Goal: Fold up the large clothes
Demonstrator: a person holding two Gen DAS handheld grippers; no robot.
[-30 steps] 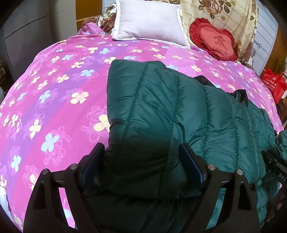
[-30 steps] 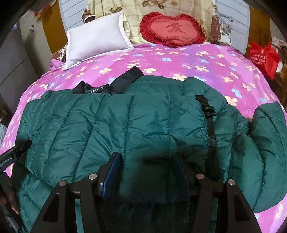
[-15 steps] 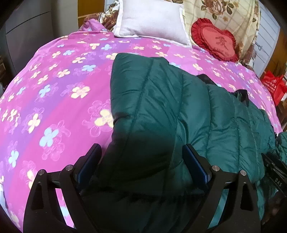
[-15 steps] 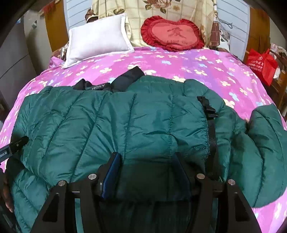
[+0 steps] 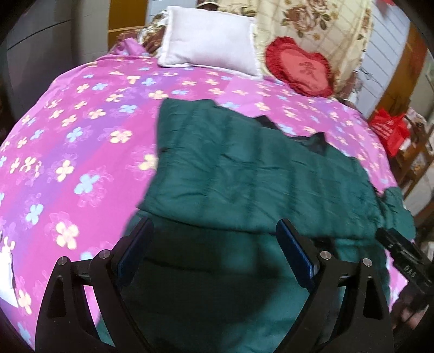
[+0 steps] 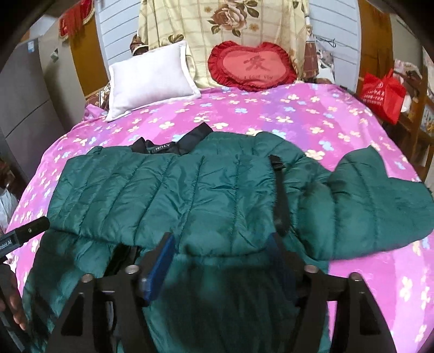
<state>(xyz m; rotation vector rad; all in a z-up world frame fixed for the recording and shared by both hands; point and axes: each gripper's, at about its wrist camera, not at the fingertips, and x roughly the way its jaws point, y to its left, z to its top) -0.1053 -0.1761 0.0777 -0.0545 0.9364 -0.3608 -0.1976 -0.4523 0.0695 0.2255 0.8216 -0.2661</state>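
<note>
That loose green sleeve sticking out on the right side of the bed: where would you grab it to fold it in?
Grip the sleeve at its far cuff edge, coming from the right side of the bed. It lies flat and spread away from the jacket body, so that outer edge is free and could swing inward.

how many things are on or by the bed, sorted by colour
green: 1, the jacket
white: 1, the pillow
red: 2, the heart cushion and the bag
pink: 1, the flowered bedspread
cream: 1, the rose blanket at the head of the bed
total: 6
</note>
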